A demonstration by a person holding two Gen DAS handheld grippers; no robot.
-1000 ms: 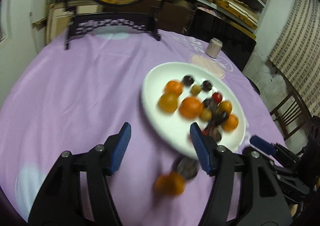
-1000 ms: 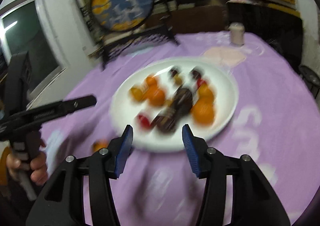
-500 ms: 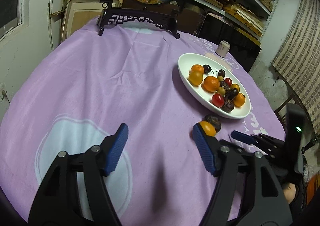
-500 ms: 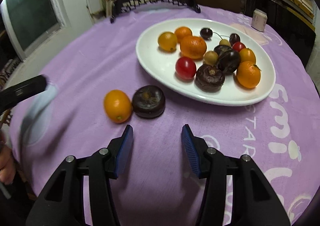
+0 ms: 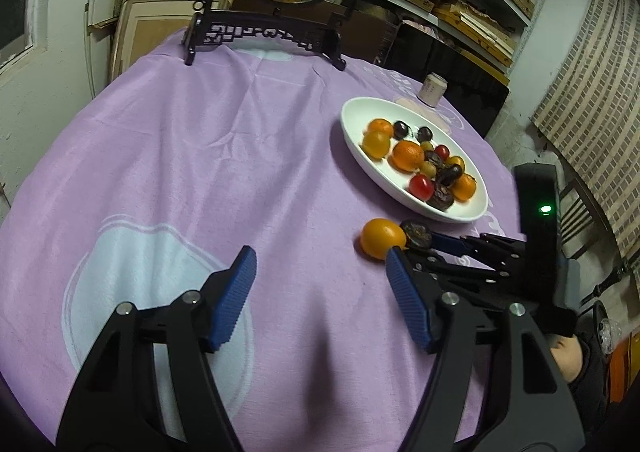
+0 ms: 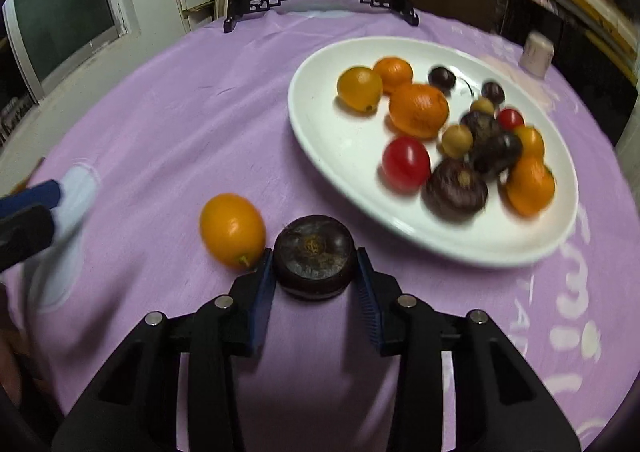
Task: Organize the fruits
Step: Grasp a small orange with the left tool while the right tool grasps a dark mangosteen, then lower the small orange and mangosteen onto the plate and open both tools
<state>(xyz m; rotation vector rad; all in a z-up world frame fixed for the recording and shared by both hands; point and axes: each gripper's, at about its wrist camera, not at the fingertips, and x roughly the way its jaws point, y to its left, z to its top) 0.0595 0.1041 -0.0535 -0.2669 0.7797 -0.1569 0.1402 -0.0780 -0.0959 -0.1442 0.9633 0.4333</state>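
The right gripper (image 6: pixel 315 274) has come down and its fingers now pinch the dark round fruit (image 6: pixel 314 254) on the counter, near the white plate (image 6: pixel 320 139). The left gripper (image 5: pixel 320 294) hangs spread, empty. Lifting comes next.

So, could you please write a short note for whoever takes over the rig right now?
Right hand-held gripper: closed around the dark brown fruit on the purple tablecloth, pads against both its sides; whether it is lifted yet cannot be told.
Left hand-held gripper: open, holding nothing, over the cloth.
Orange fruit: loose on the cloth, just left of the dark one.
White plate: already holds the other fruit, among them oranges, red tomatoes and dark pieces.
Left: probably move the dark brown fruit onto the plate, then the orange fruit.
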